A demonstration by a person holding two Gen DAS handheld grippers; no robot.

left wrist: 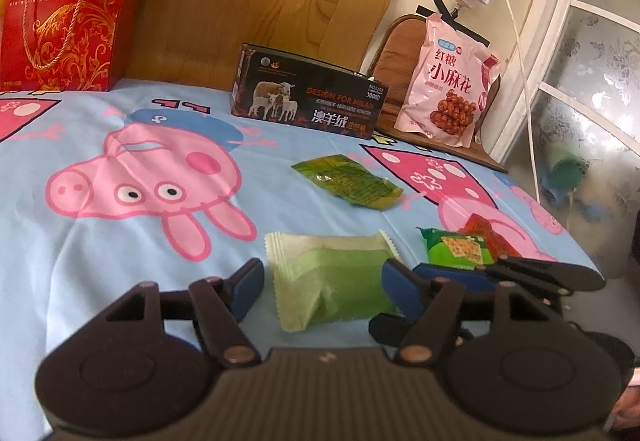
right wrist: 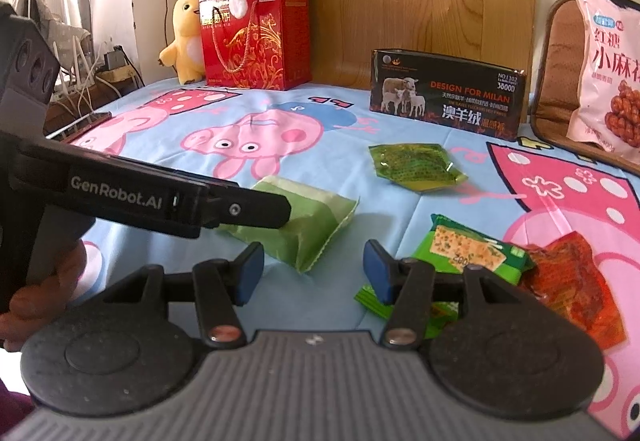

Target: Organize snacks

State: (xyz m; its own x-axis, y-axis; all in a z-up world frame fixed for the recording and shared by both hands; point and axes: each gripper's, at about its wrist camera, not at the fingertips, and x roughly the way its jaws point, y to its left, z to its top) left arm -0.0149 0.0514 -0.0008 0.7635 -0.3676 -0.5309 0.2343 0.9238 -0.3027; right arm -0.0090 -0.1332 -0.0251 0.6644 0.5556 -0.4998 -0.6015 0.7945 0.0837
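Blue cartoon-pig bedsheet [left wrist: 120, 241] fronts a wooden headboard [left wrist: 240, 1]; both grippers' jaws released, grasping nothing.

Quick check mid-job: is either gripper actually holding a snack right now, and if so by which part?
Nothing is held. The left gripper is open, its fingers either side of the pale green packet without closing. The right gripper is open and empty.
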